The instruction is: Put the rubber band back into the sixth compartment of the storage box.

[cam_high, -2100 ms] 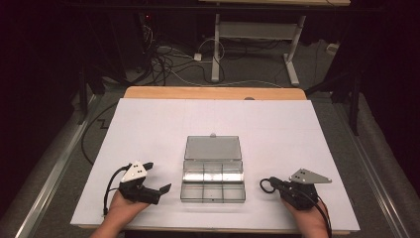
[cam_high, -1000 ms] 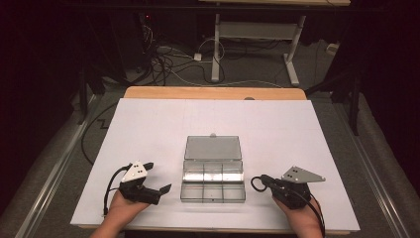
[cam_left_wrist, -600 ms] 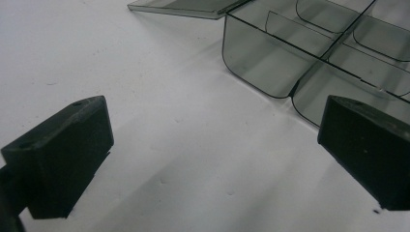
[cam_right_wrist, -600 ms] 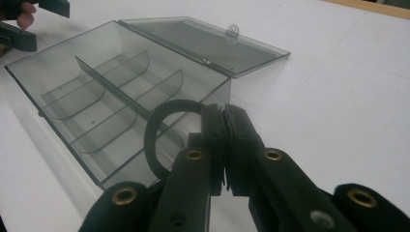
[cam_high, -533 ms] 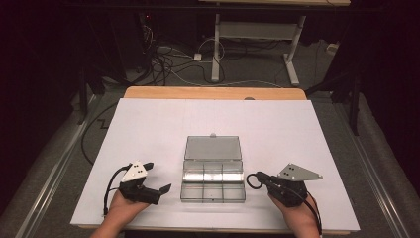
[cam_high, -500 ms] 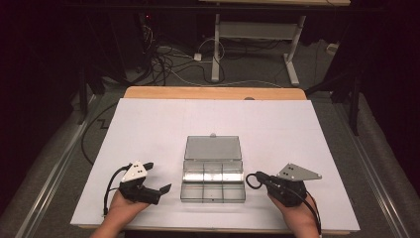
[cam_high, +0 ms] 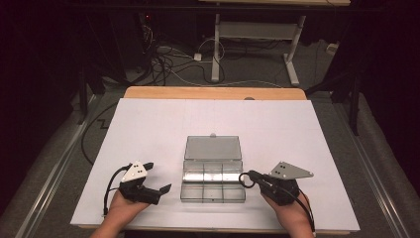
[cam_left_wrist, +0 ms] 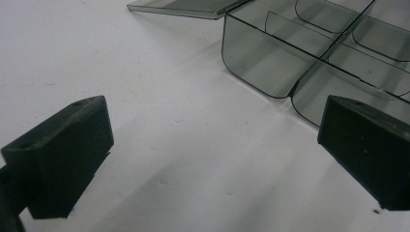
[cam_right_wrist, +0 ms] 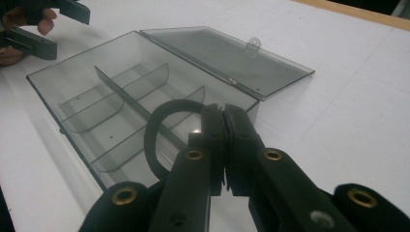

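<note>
- Overhead, from the high view, the right gripper [cam_high: 246, 177] holds a small black ring [cam_high: 244, 179] at its tips, just beside the right wall of the clear compartment box [cam_high: 213, 179]. The box stands between the two grippers, its lid [cam_high: 213, 148] folded flat on the white table [cam_high: 148, 124] beyond it.
- Also from the high view, the left gripper [cam_high: 159, 179] sits just off the box's left wall with its fingers spread and nothing between them.
- Next, in the left gripper view, the two black pads [cam_left_wrist: 63, 154] stand wide apart over bare table, and the box's rounded near corner [cam_left_wrist: 261, 63] lies ahead of the right-hand pad, apart from it.
- Then, in the right gripper view, the fingers [cam_right_wrist: 225, 145] are pressed together on one side of the ring [cam_right_wrist: 159, 130], which loops out to the left of the tips and hangs over the nearest compartments [cam_right_wrist: 121, 130].
- As a judgement, the ring looks light and rubbery: it should flex rather than break, and a pinch across its band, as now, seems the sound hold.
- It may cling to the pads on release, so opening the fingers low over a compartment would likely help.
- By contrast, the box looks stiff, thin-walled and light on a smooth top, so it could slide if nudged; the free gripper could steady it at a side wall, not at the hinged lid.
</note>
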Tool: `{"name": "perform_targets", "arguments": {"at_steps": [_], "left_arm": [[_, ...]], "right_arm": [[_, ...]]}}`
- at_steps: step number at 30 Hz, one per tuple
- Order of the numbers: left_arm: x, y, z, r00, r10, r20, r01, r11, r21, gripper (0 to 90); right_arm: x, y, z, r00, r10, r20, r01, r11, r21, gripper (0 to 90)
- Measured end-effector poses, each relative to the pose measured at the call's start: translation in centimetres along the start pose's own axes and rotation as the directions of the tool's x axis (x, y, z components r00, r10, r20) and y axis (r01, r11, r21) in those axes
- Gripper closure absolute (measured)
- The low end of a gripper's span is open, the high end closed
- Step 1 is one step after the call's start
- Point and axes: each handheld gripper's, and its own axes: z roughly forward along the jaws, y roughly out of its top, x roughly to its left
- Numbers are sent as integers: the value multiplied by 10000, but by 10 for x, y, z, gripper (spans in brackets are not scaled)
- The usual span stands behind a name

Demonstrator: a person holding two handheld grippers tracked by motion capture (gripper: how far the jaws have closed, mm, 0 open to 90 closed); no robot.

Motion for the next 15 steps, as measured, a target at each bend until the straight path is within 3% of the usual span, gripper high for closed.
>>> {"name": "perform_targets", "arguments": {"at_steps": [15], "left_arm": [[0, 0, 0, 10000, 7, 4, -7, 10000, -19, 0]], "right_arm": [[12, 9, 12, 9991, -230, -353, 228, 9997, -70, 894]]}}
